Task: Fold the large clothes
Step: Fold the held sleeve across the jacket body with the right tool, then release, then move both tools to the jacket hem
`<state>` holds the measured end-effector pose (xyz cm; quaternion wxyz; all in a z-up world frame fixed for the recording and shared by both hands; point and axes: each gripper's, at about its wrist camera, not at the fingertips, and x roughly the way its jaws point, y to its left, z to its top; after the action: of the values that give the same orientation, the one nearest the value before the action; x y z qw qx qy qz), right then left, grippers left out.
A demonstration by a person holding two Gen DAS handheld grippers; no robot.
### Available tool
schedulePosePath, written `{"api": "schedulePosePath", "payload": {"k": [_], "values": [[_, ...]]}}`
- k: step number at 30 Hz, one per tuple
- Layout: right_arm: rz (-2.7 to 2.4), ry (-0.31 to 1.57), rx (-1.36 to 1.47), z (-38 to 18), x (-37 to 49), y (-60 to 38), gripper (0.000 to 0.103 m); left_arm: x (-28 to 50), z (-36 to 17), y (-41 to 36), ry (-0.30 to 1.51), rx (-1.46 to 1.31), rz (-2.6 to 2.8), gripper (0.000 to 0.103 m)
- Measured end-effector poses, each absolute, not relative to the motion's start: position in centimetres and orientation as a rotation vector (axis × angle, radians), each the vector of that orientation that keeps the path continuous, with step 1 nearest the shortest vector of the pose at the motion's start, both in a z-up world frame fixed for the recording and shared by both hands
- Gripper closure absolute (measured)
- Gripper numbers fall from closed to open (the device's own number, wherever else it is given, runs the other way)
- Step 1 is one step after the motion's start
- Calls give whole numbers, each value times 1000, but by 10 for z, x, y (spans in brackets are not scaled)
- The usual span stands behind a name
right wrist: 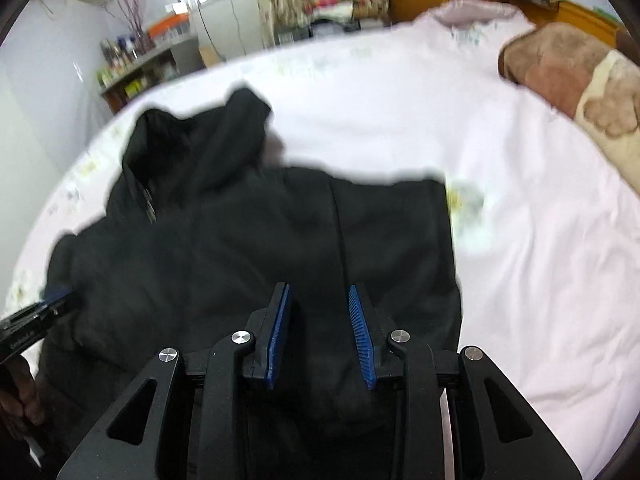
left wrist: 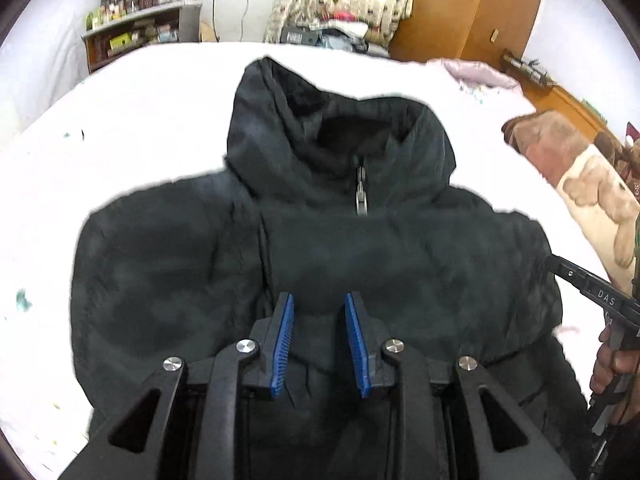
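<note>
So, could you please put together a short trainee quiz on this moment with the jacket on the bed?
1. True or false: the black hooded jacket lies with its front zipper facing up.
2. What does the jacket rest on? A) a wooden floor B) a white bedsheet C) a metal rack
3. Fill in: the pads on each gripper's fingers are coloured ____.

Key: 1 true. 2 B. 3 blue. In both wrist views the left gripper and the right gripper sit over the jacket's lower body with dark fabric between the pads; whether they pinch it cannot be told.
</note>
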<state>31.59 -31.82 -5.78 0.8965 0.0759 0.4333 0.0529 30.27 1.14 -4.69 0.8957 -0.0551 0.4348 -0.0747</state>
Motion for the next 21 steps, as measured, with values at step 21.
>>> {"api": "schedulePosePath", "payload": {"k": [21], "values": [[149, 908, 113, -58, 343, -294, 72, 314, -46, 20, 860, -74, -145, 69]]}}
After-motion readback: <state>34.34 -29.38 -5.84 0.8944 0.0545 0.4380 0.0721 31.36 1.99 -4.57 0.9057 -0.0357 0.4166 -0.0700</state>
